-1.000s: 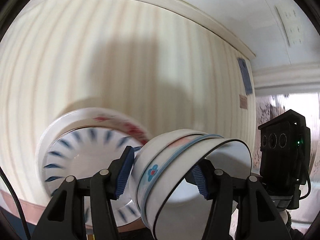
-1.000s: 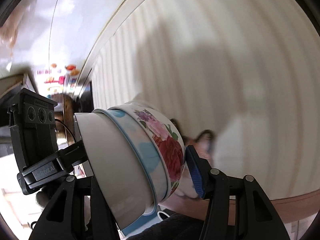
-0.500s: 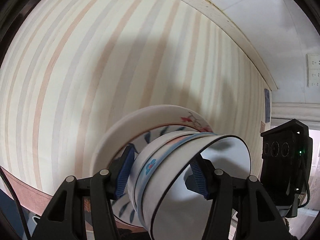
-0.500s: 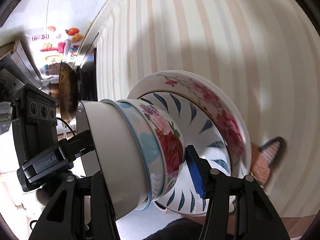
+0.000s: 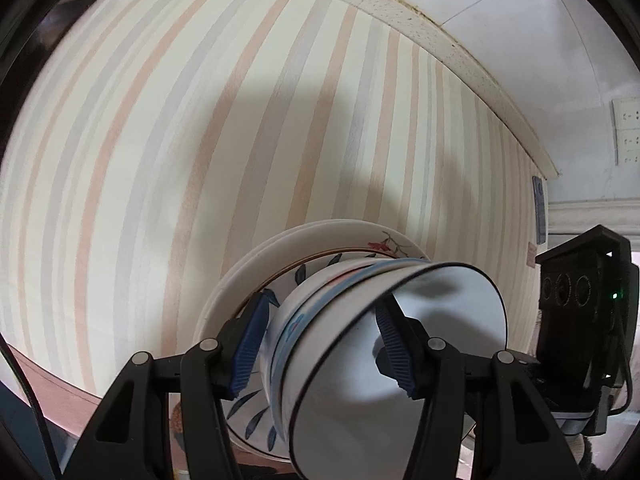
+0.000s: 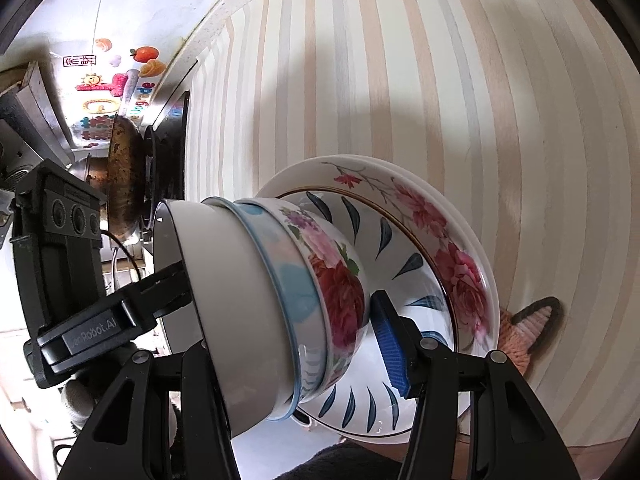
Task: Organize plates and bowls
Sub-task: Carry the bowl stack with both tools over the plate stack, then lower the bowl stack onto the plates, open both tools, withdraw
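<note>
A stack of three nested bowls (image 5: 360, 344), a plain white one innermost, a blue-rimmed one, and a rose-patterned one (image 6: 340, 292) outermost, is held tilted between both grippers. My left gripper (image 5: 320, 344) is shut on its wall, one blue pad outside and one inside the white bowl. From the opposite side my right gripper (image 6: 296, 348) is shut on it too; its left finger is hidden behind the bowls. Right behind the bowls' base lies a stack of plates (image 6: 424, 240), a blue-leaf plate on a rose plate (image 5: 240, 280). Whether the bowls touch them I cannot tell.
The plates lie on a striped tablecloth (image 5: 200, 140). A knitted orange piece (image 6: 528, 332) lies beside them. A dark pan (image 6: 124, 184) stands on a stove past the cloth's edge. The right gripper's black body (image 5: 580, 320) is at the right; wall sockets (image 5: 626, 128) are above it.
Both grippers carried the bowl stack across the cloth to the plates. The plates have slid from the left to right behind the bowls. Both holds are unchanged.
</note>
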`<action>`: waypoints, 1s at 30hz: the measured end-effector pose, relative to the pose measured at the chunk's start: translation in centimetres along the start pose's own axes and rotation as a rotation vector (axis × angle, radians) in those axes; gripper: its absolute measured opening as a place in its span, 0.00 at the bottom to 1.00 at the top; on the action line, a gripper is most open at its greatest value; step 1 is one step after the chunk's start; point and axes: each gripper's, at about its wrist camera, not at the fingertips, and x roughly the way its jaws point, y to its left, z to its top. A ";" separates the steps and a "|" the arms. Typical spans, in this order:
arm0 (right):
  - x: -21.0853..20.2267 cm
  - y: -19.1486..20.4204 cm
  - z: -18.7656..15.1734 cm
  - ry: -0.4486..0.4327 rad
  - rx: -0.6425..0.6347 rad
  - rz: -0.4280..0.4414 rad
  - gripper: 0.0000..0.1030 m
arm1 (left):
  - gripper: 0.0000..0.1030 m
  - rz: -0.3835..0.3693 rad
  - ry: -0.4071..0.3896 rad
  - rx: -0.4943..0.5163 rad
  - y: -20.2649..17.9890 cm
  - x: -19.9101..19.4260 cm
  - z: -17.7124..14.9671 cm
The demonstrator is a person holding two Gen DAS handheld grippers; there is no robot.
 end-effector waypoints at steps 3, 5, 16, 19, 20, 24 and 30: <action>-0.6 0.7 -0.3 -0.025 -0.028 -0.036 0.54 | 0.51 0.045 -0.031 0.026 -0.3 -1.0 -0.2; -1.6 1.5 -0.6 -0.058 -0.057 -0.071 0.54 | 0.51 0.074 -0.054 0.041 -0.6 -1.6 -0.4; -6.8 5.4 -5.2 -0.217 -0.177 -0.271 0.54 | 0.53 0.243 -0.230 0.166 -1.7 -6.8 -5.0; -8.5 6.4 -7.7 -0.278 -0.172 -0.306 0.55 | 0.53 0.252 -0.281 0.184 -1.5 -8.6 -6.7; -8.9 6.8 -8.5 -0.295 -0.169 -0.316 0.55 | 0.53 0.258 -0.303 0.190 -1.4 -9.4 -7.3; -10.7 8.4 -12.6 -0.369 -0.151 -0.340 0.55 | 0.53 0.286 -0.386 0.229 -1.6 -12.2 -10.0; -13.6 11.9 -19.5 -0.485 -0.162 -0.388 0.55 | 0.53 0.302 -0.475 0.273 -0.9 -16.1 -14.8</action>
